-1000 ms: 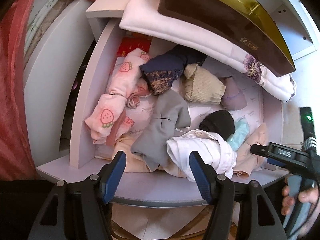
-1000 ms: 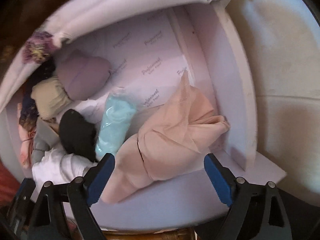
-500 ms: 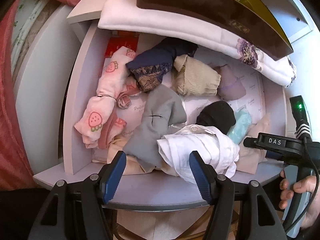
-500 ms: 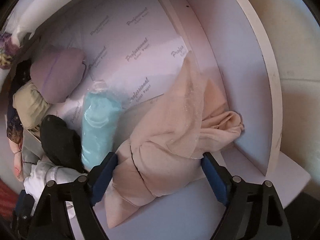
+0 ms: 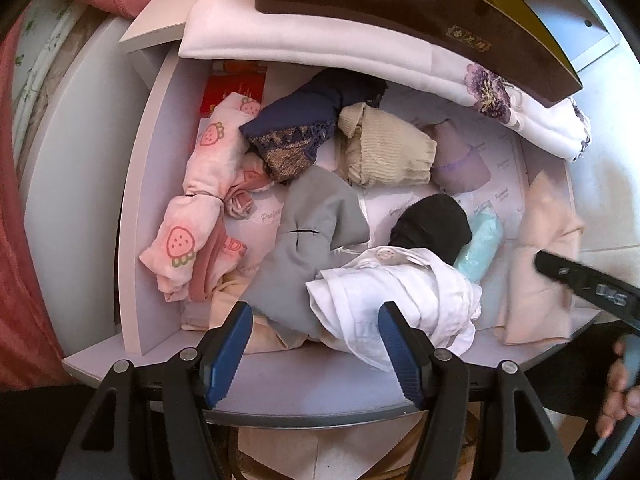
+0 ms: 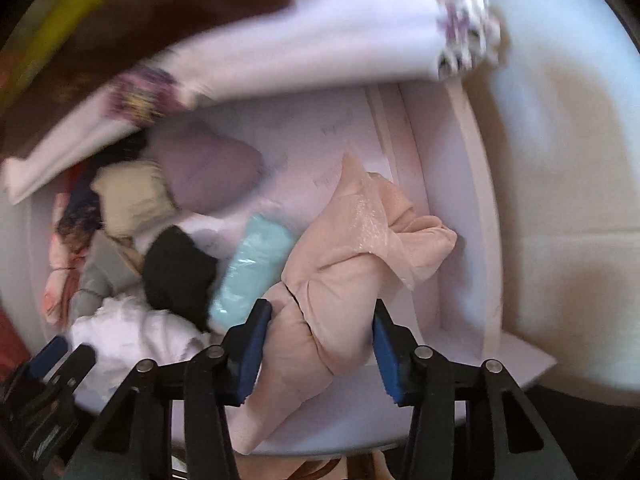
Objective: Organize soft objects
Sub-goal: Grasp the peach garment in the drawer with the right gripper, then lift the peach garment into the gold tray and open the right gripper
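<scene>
Left wrist view. Your left tongs (image 5: 314,348) stand wide over the front lip of the open drawer (image 5: 132,216), nothing between the pads; they hang above the white garment (image 5: 396,300) without touching it. The right tongs (image 5: 588,284) enter from the right edge as a blurred black bar, tips hidden, with your hand (image 5: 622,384) cut off by the frame. A folded cloth with a purple flower (image 5: 360,52) and a brown box (image 5: 400,4) overhang the drawer's back, hiding what lies behind. Packed in the drawer: strawberry-print roll (image 5: 200,200), navy lace piece (image 5: 304,128), beige ribbed roll (image 5: 388,152), lilac piece (image 5: 460,160), grey garment (image 5: 308,248), black roll (image 5: 432,228), pale blue roll (image 5: 482,248). The peach garment (image 5: 540,264) sits against the right wall. Compared with a second ago, the peach garment shows far more and the right tongs sit higher over it.

Right wrist view. The whole picture is motion-blurred; the far clothes are smears. Your right tongs (image 6: 320,344) are closing, now narrow, with the peach garment (image 6: 352,264) bunched between the pads. Both pads (image 6: 252,352) meet its folds, though how firmly is hard to judge. The pale blue roll (image 6: 252,272) lies just beside it, the black roll (image 6: 176,276) next over. A second ago these tongs stood wide with the garment lying flatter below them
</scene>
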`<move>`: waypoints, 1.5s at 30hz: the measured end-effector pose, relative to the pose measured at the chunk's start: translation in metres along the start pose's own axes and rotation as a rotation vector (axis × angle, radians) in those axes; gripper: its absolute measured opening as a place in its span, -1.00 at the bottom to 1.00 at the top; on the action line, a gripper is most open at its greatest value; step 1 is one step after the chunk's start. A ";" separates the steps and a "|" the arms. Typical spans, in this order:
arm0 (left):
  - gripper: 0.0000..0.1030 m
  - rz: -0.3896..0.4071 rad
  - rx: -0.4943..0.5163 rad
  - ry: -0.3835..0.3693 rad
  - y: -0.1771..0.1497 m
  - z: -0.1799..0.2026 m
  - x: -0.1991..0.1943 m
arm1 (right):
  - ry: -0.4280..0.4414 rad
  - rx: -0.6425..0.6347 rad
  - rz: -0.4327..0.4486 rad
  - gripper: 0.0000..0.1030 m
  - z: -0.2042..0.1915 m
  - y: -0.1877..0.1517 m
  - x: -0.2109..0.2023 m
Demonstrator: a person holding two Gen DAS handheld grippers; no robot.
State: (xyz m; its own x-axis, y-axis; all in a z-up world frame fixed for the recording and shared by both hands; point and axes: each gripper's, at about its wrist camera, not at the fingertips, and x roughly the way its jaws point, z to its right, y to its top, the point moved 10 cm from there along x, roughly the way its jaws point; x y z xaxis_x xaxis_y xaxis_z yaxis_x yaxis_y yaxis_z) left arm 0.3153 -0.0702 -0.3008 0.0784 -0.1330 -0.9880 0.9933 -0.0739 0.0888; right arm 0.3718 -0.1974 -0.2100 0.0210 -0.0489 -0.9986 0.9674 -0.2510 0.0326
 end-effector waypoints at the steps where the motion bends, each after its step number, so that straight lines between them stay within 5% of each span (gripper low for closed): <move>1: 0.29 0.000 0.000 -0.001 0.000 0.000 0.000 | 0.004 -0.018 0.024 -0.05 -0.002 -0.001 -0.008; 14: 0.29 -0.004 0.014 -0.014 -0.001 0.004 0.001 | 0.181 -0.291 0.270 -0.06 -0.052 0.003 -0.120; 21: 0.29 -0.007 0.013 -0.014 -0.001 0.004 0.002 | 0.188 -0.319 0.399 -0.06 -0.065 0.085 -0.180; 33: 0.29 -0.028 0.013 -0.028 -0.006 0.005 0.006 | -0.020 -0.424 0.317 -0.03 -0.089 0.219 -0.121; 40: 0.29 -0.040 0.025 -0.034 -0.010 0.007 0.008 | -0.229 -0.572 0.246 0.03 -0.076 0.227 -0.058; 45: 0.29 -0.041 0.030 -0.026 -0.010 0.007 0.008 | -0.266 -0.578 0.290 0.24 -0.067 0.229 -0.050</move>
State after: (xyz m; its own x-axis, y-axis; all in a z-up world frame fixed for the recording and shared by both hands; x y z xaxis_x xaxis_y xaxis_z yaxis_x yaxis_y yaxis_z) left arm 0.3050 -0.0773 -0.3088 0.0350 -0.1548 -0.9873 0.9927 -0.1091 0.0523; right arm 0.6092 -0.1877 -0.1553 0.3080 -0.2898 -0.9062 0.9127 0.3587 0.1955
